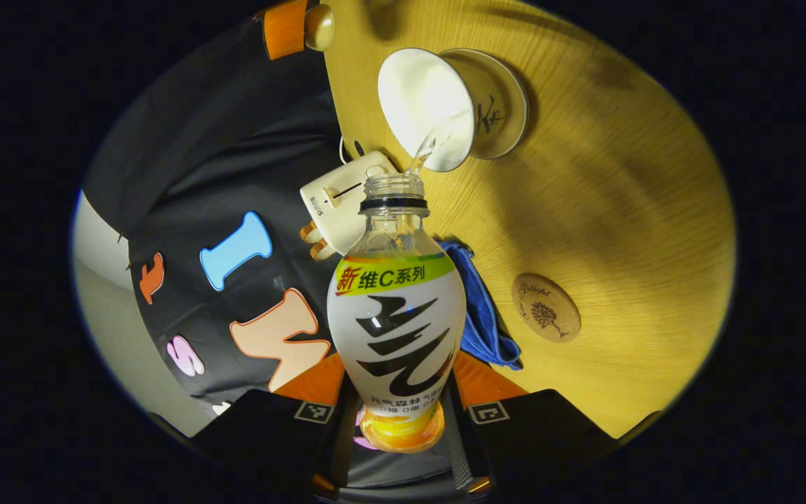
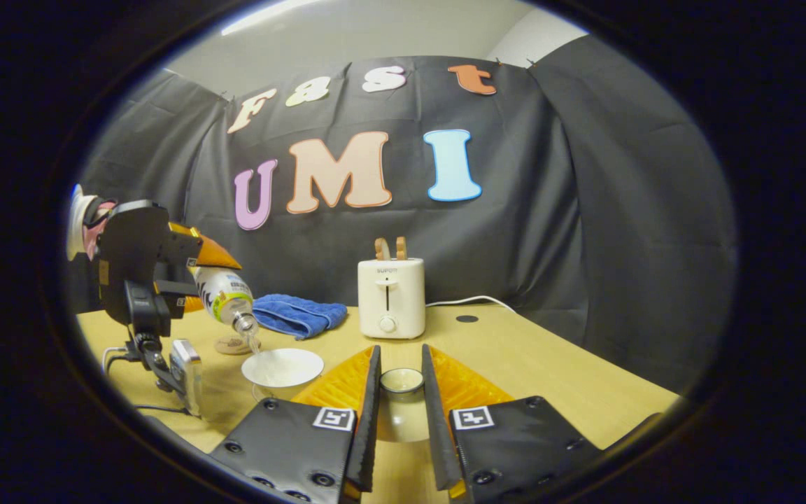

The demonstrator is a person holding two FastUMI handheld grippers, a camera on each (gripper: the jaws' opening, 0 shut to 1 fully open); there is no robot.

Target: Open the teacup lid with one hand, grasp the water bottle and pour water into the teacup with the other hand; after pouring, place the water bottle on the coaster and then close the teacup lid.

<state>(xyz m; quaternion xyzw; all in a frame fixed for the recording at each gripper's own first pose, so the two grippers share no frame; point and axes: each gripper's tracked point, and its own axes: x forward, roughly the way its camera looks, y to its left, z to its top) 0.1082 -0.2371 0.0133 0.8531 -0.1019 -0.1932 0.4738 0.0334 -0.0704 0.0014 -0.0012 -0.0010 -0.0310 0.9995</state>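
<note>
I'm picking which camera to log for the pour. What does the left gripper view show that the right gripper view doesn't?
Left gripper view adds: the saucer under the teacup, and the coaster face-on. Right gripper view adds: the left gripper from outside, and the teacup lid close up between the right gripper fingers. Shared: water bottle pouring into the teacup, toaster, blue towel.

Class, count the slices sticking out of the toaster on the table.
2: both slices stand side by side in the toaster top, behind the towel end.
</note>
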